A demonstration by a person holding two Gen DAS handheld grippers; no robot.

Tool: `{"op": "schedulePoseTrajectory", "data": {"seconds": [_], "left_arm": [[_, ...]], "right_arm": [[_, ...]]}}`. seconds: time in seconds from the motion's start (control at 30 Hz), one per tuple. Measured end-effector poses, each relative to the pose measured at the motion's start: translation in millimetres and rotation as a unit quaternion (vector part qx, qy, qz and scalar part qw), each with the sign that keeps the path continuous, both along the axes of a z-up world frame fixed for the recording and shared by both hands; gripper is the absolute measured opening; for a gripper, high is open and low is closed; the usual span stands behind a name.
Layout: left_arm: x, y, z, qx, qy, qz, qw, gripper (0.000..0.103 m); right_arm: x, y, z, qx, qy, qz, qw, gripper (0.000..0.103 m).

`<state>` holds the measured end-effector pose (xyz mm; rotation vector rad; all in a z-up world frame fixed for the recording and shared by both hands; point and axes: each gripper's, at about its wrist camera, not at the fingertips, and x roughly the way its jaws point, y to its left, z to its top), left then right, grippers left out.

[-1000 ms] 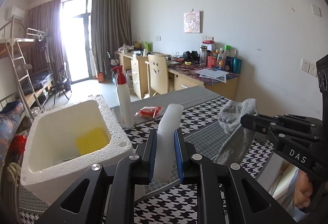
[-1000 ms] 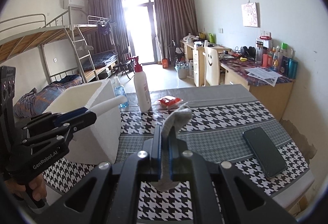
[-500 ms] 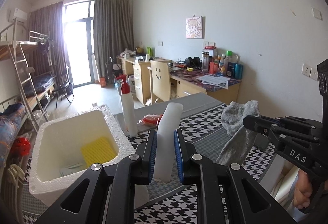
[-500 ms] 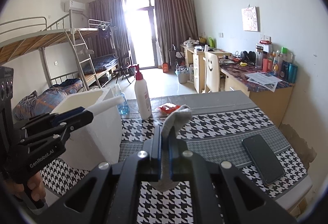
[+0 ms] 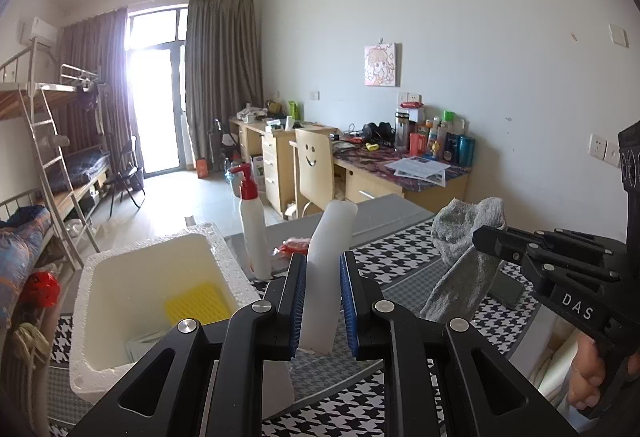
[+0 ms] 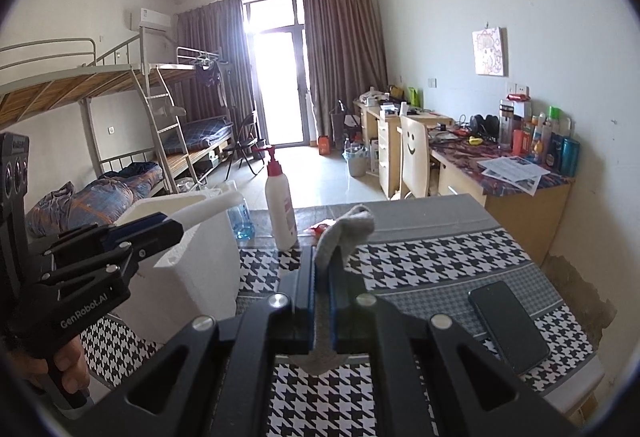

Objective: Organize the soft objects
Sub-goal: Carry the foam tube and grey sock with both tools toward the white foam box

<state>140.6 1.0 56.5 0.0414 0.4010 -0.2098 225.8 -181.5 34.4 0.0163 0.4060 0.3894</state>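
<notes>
A dormitory room with a metal bunk bed [image 6: 120,85] and grey curtains lies behind a table covered in black-and-white houndstooth cloth [image 6: 420,257]; the left gripper [image 5: 320,293] is closed on a white foam strip [image 5: 330,261] that stands upright between its blue pads, raised above the table; just to its left and below sits an open white styrofoam box [image 5: 120,277] with a yellow pad [image 5: 198,303] inside; beyond the gripper stands a white pump bottle with a red top [image 5: 252,229]; the right gripper [image 6: 324,297] is clamped on a limp grey sock [image 6: 346,233], held up off the table; to its right a black phone [image 6: 508,321] lies flat on the cloth.
</notes>
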Motion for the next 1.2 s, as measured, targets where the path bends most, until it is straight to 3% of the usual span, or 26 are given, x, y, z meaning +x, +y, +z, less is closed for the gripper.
{"op": "schedulePoseTrajectory", "data": {"seconds": [1.2], "left_arm": [[2.7,45.6,15.0,-0.007,-0.017,0.084,0.9963,0.019]], "right_arm": [[11.1,44.1,21.4,-0.001,-0.025,0.081,0.996,0.008]]}}
